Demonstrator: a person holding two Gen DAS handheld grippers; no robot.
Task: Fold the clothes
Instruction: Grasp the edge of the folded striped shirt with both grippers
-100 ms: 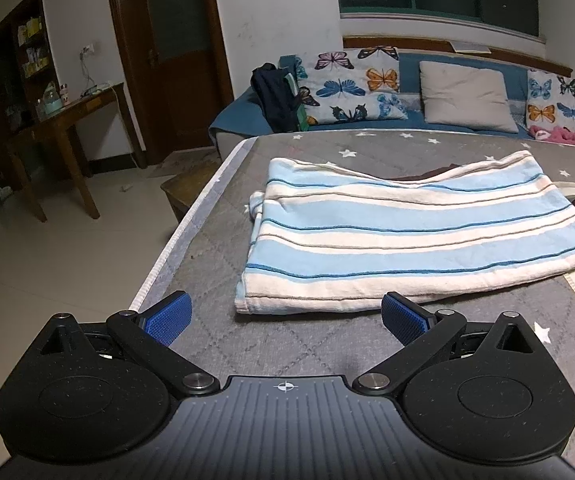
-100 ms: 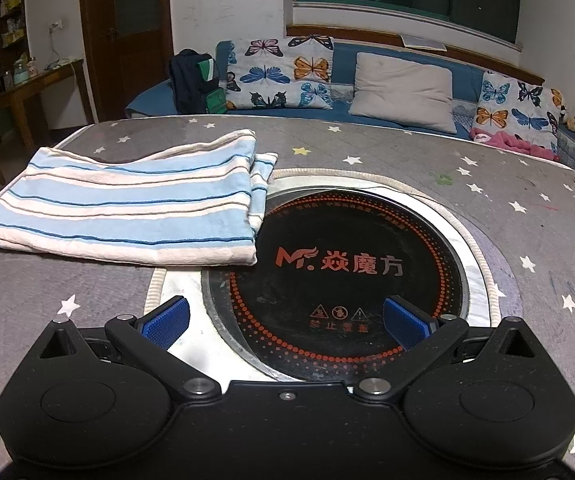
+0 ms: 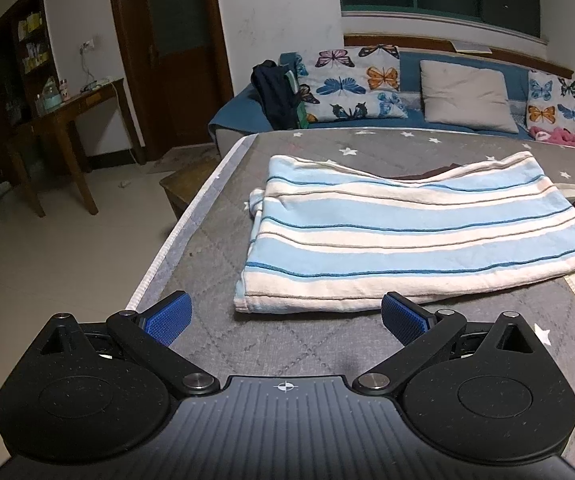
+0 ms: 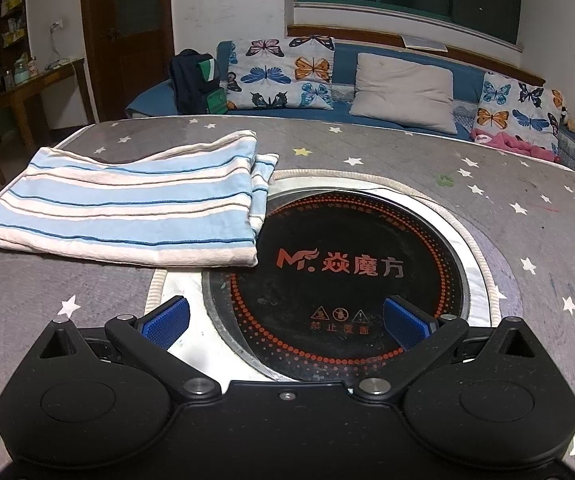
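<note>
Garment folded, nothing gripped.
Striped cloth (image 3: 415, 236) lies flat; left gripper (image 3: 286, 315) and right gripper (image 4: 285, 322) jaws wide, empty; folding looks nearly complete.

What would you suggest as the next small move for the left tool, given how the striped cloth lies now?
Probably ease the left tool forward to the striped cloth's near edge. It is open and empty, the edge lies just ahead, and the cloth is only folded to a long rectangle, overlapping the round cooktop.
</note>
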